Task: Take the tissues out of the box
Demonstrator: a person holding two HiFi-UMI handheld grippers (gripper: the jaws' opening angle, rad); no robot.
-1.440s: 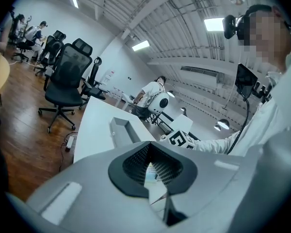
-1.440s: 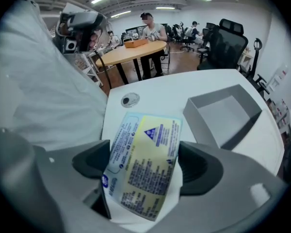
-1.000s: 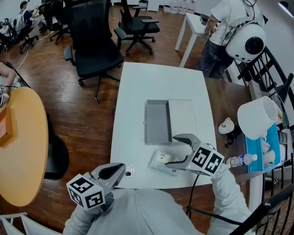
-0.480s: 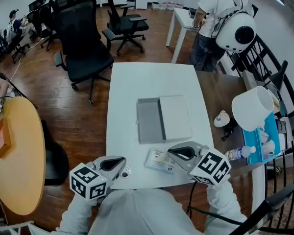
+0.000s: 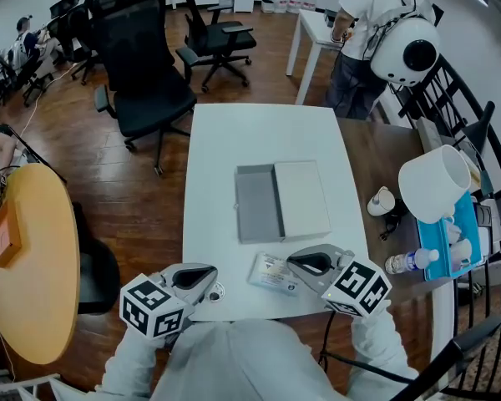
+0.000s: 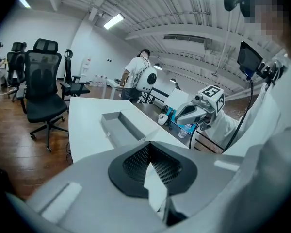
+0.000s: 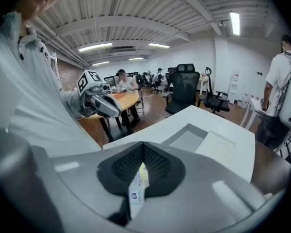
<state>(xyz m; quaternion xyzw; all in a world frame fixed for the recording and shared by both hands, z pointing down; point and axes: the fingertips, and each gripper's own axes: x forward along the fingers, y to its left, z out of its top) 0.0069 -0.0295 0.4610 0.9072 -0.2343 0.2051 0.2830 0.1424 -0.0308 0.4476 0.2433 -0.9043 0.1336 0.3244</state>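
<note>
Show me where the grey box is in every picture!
Head view: the box lies open in the middle of the picture.
Left gripper view: the box is left of centre, seen from its end.
Right gripper view: the box is just right of centre.
Shared landmark: the white table under the box shows in all three views.
</note>
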